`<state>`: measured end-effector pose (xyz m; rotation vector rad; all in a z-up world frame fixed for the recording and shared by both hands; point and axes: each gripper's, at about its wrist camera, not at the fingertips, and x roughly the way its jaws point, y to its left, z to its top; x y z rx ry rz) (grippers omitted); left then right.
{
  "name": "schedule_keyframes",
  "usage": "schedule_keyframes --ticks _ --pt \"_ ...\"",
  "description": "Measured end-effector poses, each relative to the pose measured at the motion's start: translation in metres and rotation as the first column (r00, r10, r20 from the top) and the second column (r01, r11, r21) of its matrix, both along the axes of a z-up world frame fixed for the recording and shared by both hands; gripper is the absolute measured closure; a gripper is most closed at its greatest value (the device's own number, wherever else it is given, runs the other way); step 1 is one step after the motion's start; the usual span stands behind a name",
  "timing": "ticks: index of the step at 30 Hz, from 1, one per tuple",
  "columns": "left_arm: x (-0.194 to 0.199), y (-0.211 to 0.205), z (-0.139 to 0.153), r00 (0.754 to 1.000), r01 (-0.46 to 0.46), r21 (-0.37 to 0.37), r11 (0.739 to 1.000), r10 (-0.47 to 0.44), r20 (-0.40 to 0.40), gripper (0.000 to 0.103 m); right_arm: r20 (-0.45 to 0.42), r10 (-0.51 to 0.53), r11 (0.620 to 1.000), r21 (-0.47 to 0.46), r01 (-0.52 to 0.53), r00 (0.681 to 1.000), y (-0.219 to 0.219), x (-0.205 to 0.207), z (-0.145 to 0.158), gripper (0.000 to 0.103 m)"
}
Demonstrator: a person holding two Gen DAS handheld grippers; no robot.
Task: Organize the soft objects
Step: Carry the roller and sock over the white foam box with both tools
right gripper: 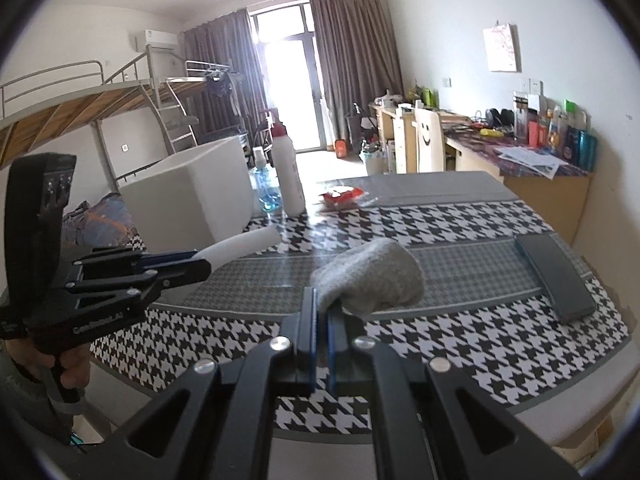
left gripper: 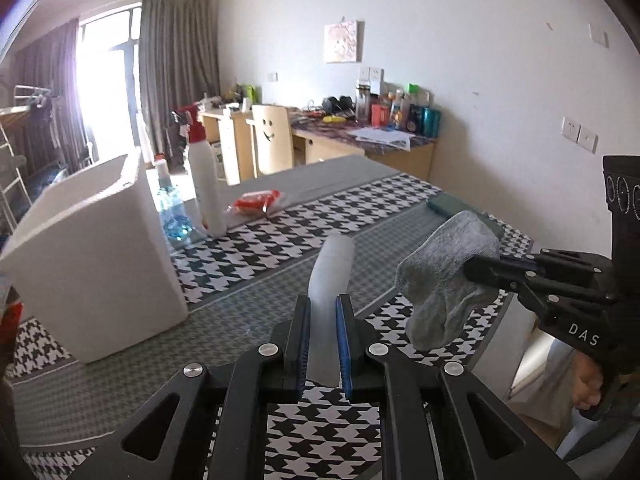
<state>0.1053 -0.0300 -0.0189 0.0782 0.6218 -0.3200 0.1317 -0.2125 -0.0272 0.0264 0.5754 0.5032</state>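
Note:
My left gripper (left gripper: 323,310) is shut on a white soft roll (left gripper: 332,272) and holds it above the houndstooth table (left gripper: 280,240). It also shows in the right wrist view (right gripper: 200,262), with the white roll (right gripper: 248,246) sticking out toward the white box. My right gripper (right gripper: 323,304) is shut on a grey sock (right gripper: 372,274) and holds it above the table (right gripper: 460,336). In the left wrist view the right gripper (left gripper: 470,268) holds the grey sock (left gripper: 444,280) hanging at the right.
A white open box (left gripper: 92,256) stands at the table's left. Behind it are a white spray bottle (left gripper: 206,184), a blue-liquid bottle (left gripper: 172,212) and a red packet (left gripper: 256,202). A dark phone (right gripper: 554,276) lies at the right. A desk and chair stand behind.

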Motion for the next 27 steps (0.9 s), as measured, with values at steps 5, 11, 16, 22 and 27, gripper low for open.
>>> schedule_keyframes --ticks 5,11,16,22,27 --pt "-0.004 0.008 0.005 1.0 -0.024 -0.005 1.0 0.024 0.018 0.089 0.013 0.02 1.0 -0.004 -0.02 1.0 0.009 -0.001 0.006 0.097" --pt "-0.004 0.023 0.014 0.996 -0.071 -0.023 0.997 0.072 0.047 0.089 0.039 0.042 0.999 -0.008 -0.041 0.998 0.019 0.001 0.015 0.097" --pt "-0.003 0.032 0.022 0.993 -0.095 -0.028 0.995 0.097 0.067 0.089 0.057 0.062 0.998 -0.001 -0.062 0.996 0.028 0.003 0.02 0.097" --pt "-0.003 0.041 0.026 0.991 -0.107 -0.031 0.994 0.109 0.075 0.089 0.079 0.073 0.997 0.005 -0.074 0.994 0.034 0.006 0.028 0.097" --pt "-0.001 0.046 0.031 0.99 -0.113 -0.033 0.993 0.116 0.086 0.089 0.09 0.089 0.996 0.011 -0.09 0.992 0.041 0.008 0.031 0.097"
